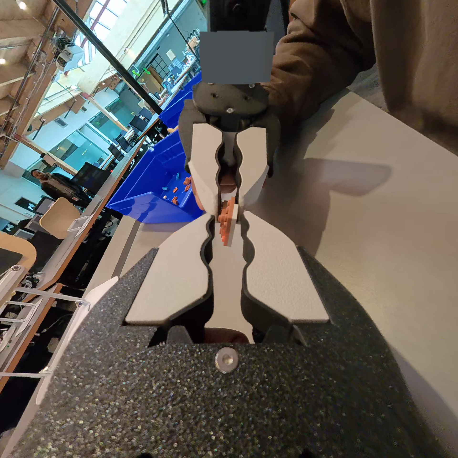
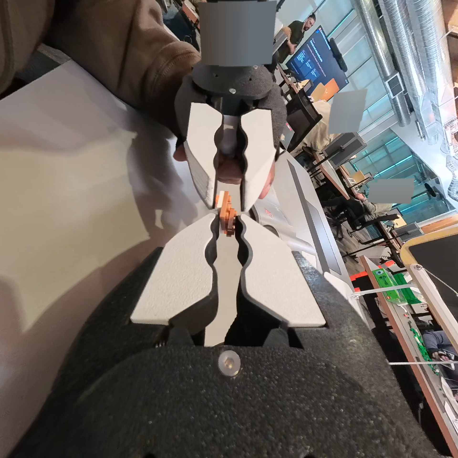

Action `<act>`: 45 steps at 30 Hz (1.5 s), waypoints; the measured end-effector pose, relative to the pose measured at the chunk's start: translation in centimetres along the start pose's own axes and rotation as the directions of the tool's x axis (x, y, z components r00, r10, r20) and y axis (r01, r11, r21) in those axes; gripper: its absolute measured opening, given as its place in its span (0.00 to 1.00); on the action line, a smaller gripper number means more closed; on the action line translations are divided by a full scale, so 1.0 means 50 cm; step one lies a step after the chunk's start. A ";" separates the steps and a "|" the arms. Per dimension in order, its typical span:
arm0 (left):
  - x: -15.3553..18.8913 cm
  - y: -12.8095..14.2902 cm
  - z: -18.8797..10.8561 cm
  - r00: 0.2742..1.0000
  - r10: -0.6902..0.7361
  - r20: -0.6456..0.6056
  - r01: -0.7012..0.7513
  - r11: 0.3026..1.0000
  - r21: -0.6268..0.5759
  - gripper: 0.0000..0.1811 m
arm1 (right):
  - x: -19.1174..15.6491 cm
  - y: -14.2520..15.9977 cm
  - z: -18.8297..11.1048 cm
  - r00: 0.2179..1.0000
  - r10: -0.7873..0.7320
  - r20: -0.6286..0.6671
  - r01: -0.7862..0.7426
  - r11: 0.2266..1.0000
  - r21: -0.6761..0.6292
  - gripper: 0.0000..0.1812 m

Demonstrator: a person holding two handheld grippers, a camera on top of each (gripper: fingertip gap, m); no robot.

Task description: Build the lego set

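Observation:
My two grippers meet tip to tip above the grey table (image 1: 359, 247). My left gripper (image 1: 228, 217) is shut on a small white plate carrying orange-brown bricks (image 1: 226, 223). It stands on edge between the fingers. My right gripper (image 1: 228, 206) faces it from the far side, its tips closed around the same build. In the right wrist view my right gripper (image 2: 227, 217) is shut on the brown bricks (image 2: 226, 219). My left gripper (image 2: 228, 208) is opposite, with the plate's white edge (image 2: 223, 198) between its tips. The contact faces are hidden.
A blue bin (image 1: 153, 198) with several loose orange bricks stands on the table past the grippers on the left. A brown sleeve (image 1: 322, 62) reaches in behind the right gripper. A grey device (image 2: 297, 198) lies on the table's right side. Desks and chairs stand beyond the table edge. Both grippers' tips are close together, under 4 cm apart.

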State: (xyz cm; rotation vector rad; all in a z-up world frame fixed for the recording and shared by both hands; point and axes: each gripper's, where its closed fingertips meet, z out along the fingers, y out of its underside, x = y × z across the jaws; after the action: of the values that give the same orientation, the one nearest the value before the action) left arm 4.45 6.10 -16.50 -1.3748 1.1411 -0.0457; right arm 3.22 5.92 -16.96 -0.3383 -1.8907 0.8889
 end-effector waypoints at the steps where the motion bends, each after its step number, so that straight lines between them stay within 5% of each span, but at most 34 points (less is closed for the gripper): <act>1: 0.002 0.001 0.001 1.000 0.008 -0.004 -0.008 1.000 -0.004 0.11 | -0.001 0.000 0.000 1.000 0.006 0.004 -0.006 1.000 0.002 0.07; 18: 0.006 0.007 -0.002 0.991 0.134 0.018 -0.133 0.990 -0.040 0.07 | -0.010 -0.004 0.004 0.999 0.033 0.040 -0.033 0.999 -0.002 0.07; 45: 0.004 0.013 0.001 0.997 0.071 0.028 -0.071 0.997 -0.002 0.07 | -0.008 -0.001 0.006 0.999 -0.046 -0.005 0.046 0.999 -0.023 0.07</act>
State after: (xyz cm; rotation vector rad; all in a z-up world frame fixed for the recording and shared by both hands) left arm 4.18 6.19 -17.12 -1.3311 1.1664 0.0255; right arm 3.17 5.55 -17.24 -0.3100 -1.8972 0.8355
